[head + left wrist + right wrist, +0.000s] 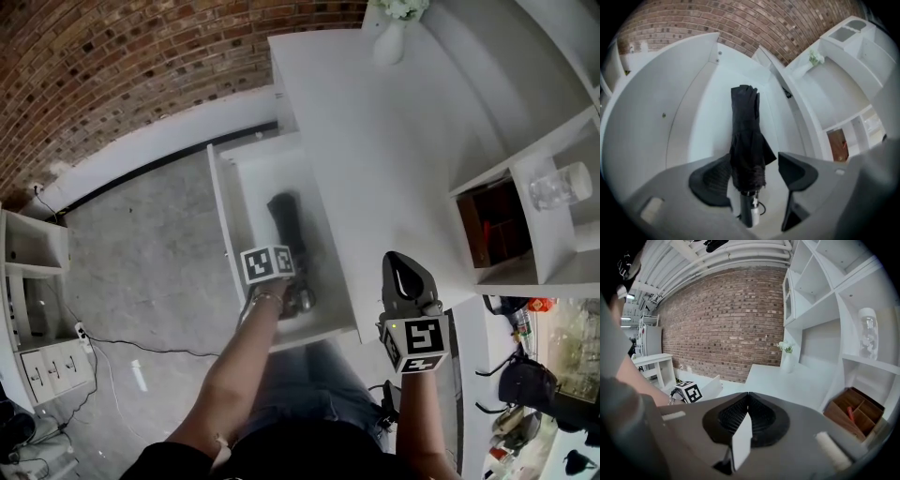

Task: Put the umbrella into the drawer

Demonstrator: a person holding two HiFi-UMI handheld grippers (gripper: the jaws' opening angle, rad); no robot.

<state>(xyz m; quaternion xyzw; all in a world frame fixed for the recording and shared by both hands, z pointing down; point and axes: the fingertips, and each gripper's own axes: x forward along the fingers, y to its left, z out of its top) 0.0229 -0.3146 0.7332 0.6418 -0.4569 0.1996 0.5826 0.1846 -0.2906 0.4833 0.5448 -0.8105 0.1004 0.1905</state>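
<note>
Inside the open drawer the folded umbrella lies lengthwise, handle nearest, between the spread jaws of the left gripper (neither pad seems to press it). Off to the right, the right gripper is closed on nothing. Withdrawing carelessly could snag the loose fabric and drag it out.

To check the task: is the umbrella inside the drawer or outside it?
Inside. The folded black umbrella lies on the floor of the open drawer, between its white walls.

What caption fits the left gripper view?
Left gripper, jaws open, over a folded black fabric umbrella in the white drawer.
</note>
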